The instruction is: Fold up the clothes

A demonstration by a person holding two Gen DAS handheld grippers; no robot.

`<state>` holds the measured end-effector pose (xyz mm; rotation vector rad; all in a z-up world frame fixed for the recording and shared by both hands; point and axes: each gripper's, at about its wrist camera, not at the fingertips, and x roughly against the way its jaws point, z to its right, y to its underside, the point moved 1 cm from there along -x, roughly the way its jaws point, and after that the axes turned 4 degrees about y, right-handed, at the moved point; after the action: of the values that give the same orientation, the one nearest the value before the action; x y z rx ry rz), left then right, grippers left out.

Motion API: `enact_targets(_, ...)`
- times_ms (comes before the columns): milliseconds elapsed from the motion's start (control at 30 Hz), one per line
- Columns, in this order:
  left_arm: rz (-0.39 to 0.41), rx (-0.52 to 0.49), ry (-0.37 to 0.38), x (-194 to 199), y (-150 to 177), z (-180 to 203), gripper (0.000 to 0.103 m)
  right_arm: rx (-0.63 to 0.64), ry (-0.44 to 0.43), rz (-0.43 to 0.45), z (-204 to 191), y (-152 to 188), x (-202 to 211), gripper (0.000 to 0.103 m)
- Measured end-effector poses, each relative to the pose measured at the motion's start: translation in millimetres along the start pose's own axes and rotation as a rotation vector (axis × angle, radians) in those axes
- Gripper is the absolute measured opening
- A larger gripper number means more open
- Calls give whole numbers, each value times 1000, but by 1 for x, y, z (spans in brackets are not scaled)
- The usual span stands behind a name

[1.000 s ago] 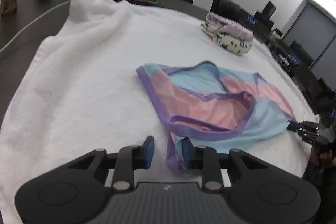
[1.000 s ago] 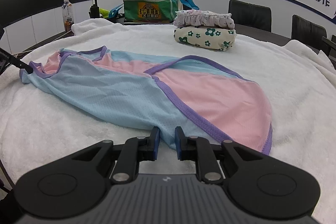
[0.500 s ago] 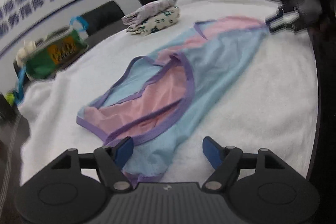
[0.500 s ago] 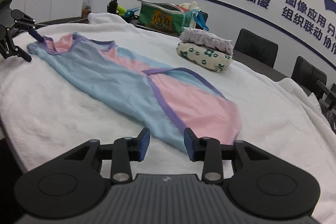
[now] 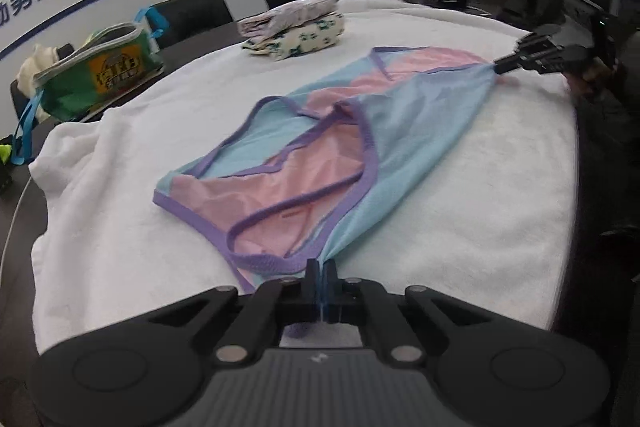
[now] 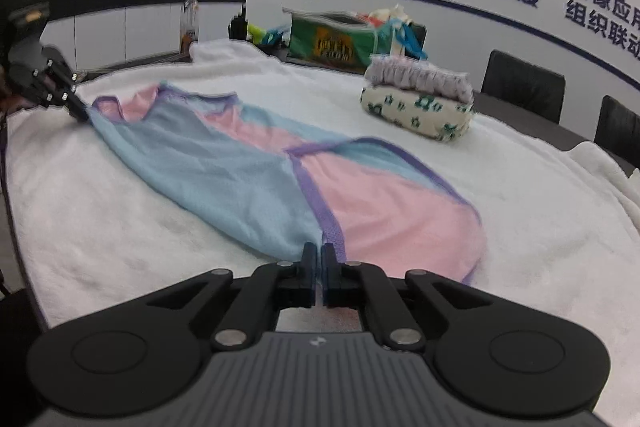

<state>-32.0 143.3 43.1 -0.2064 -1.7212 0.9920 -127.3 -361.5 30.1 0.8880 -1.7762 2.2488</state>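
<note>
Both tools are engaged on one garment: the left gripper has its jaws clenched on the near edge of the pink-and-blue vest, where blue mesh and purple binding meet, and the right gripper is likewise clamped on the vest's opposite end beside the purple centre seam. The vest lies lengthwise on the white towel that covers the table, stretched between the two grips, with its middle resting on the pile. Judged stage: ends secured ahead of a lift or a first fold. Risk one: each hold takes only a narrow bite of thin mesh, so a sharp pull could slip the fabric out, or strain the binding, at either end. Risk two: the armhole loops and pink inner layer lie loose and rumpled near the left grip, so a fold made now would likely trap creases or carry only one layer. Risk three: the towel is soft and its far corner is already bunched, so dragging the vest rather than lifting it may ruck the towel beneath. Risk four: the folded clothes stack sits beside the vest's far edge, and a wide sweep could knock it; the green bag stands well apart and poses little hazard
</note>
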Motion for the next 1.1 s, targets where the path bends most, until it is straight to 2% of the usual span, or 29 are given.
enact_targets(133,7,28,-5,16,13,4,0,-1,-12,22,-7,1,23,2)
enact_targets(333,38,71,-4,28,26,9,0,-16,36,-20,-14,10,40,2)
enact_targets(400,49,89,1,31,29,8,5,-25,46,-27,-15,11,43,3)
enact_targets(433,56,106,10,31,27,5,13,-24,41,-14,-16,8,45,6)
enact_targets(467,74,118,17,34,25,4,15,-24,36,-1,-17,6,46,8)
enact_targets(500,106,118,15,39,21,2,20,-23,31,12,-18,3,47,14)
enact_targets(533,137,107,6,44,15,-1,31,-22,25,24,-19,1,48,25)
enact_targets(567,168,97,-2,50,9,-3,39,-23,22,45,-20,-3,50,29)
enact_targets(600,184,90,-26,53,0,-8,52,-25,21,74,-21,-9,52,34)
enact_targets(633,184,87,-66,52,-12,-14,62,-24,34,93,-21,-16,51,40)
enact_targets(667,175,100,-93,48,-26,-24,67,-21,65,97,-22,-24,45,41)
enact_targets(700,159,133,-106,41,-42,-38,77,-18,102,97,-21,-33,38,42)
enact_targets(733,141,174,-109,31,-57,-53,79,-22,137,91,-19,-43,26,43)
enact_targets(800,88,292,-103,-1,-85,-84,79,-45,159,69,-9,-63,-3,44)
enact_targets(833,47,355,-104,-19,-95,-98,77,-53,135,53,-2,-72,-20,44)
enact_targets(867,5,418,-105,-36,-106,-111,74,-63,121,28,6,-79,-37,44)
enact_targets(900,-19,459,-90,-51,-116,-118,66,-74,120,-9,15,-87,-54,44)
enact_targets(1000,-33,506,8,-86,-144,-122,65,-125,104,-119,43,-106,-100,43)
enact_targets(1067,-15,486,68,-106,-161,-115,67,-156,65,-151,55,-116,-124,44)
enact_targets(1100,0,466,97,-115,-169,-109,68,-153,49,-159,56,-119,-134,48)
